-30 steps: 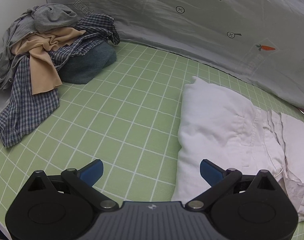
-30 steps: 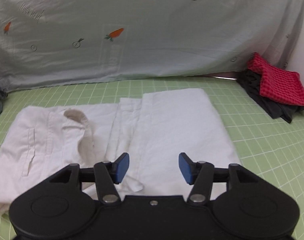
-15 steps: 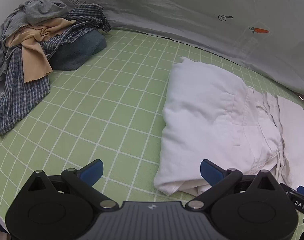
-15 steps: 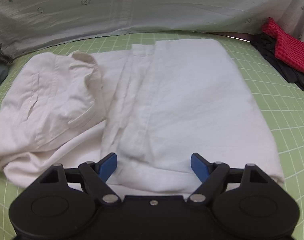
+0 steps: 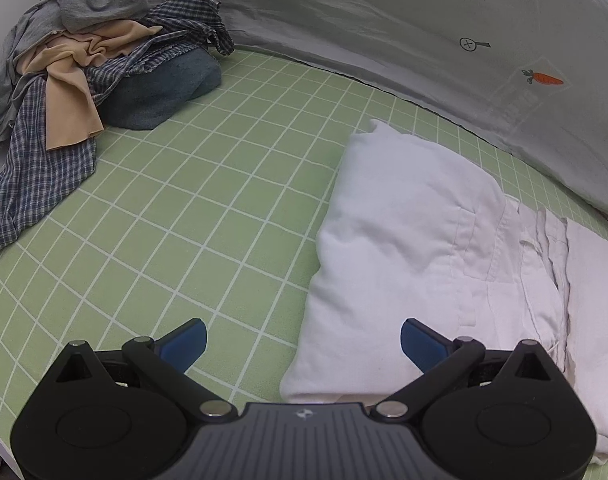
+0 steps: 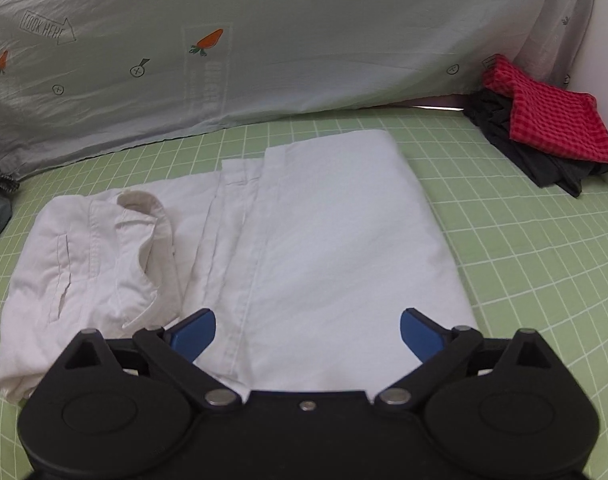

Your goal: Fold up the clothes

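right wrist view: the right hand-held gripper [image 6: 306,330], jaws just spread wide, grips nothing above the folded white garment [image 6: 312,248] on the green grid mat [image 6: 524,248]. the left hand-held gripper [image 5: 302,342] gapes too. farther off, a red checked cloth [image 6: 552,124].

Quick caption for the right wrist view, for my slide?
Open right gripper over the folded white garment on the green grid mat.

The left gripper [image 5: 302,342] has a matte black body, 2 blue fingertip pads at 10 and 2 o'clock, silver pivot screws and a ribbed centre plate. The right gripper [image 6: 308,334] matches it, with 1 extra centre screw.
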`<state>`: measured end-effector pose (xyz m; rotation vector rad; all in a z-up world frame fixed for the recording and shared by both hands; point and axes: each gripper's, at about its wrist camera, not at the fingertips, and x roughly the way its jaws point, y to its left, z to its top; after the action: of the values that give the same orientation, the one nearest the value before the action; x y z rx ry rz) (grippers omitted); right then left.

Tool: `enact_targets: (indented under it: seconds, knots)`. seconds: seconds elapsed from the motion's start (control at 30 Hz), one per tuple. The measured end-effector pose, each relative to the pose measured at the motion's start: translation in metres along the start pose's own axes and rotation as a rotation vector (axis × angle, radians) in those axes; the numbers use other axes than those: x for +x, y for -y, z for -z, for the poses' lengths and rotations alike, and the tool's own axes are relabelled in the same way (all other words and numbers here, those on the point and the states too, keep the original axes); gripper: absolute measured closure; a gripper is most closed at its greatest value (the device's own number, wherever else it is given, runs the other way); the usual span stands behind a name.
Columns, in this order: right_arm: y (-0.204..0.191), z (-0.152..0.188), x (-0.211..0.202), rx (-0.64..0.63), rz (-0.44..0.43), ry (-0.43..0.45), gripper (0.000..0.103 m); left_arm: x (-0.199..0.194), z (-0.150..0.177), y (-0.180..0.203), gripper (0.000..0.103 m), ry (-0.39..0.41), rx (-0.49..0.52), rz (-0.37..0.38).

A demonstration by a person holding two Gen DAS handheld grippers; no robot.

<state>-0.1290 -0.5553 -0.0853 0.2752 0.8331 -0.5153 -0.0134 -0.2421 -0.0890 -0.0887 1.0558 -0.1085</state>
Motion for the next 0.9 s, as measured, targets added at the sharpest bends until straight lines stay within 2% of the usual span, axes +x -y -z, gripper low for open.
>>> enact_targets:
  seconds: [0.17,0.37,0.53,0.63,0.9]
  knots:
    - [0.024,-0.008,0.008,0.000,0.053,-0.014,0.001,0.014,-0.013,0.001,0.001,-0.002,0.004,-0.040]
    - [0.043,-0.013,0.032,0.014,0.088,-0.069,0.001,0.037,-0.024,-0.004,0.001,-0.034,-0.046,-0.061]
    - [0.053,-0.027,0.062,0.059,0.114,-0.105,0.001,0.056,-0.035,-0.001,0.001,-0.054,-0.049,-0.006]
    - [0.055,-0.036,0.075,0.076,0.130,-0.130,0.001,0.066,-0.042,0.007,0.001,-0.061,-0.007,0.012]
    - [0.062,-0.032,0.080,0.106,0.164,-0.154,0.001,0.086,-0.053,0.021,0.001,-0.087,0.054,0.058]
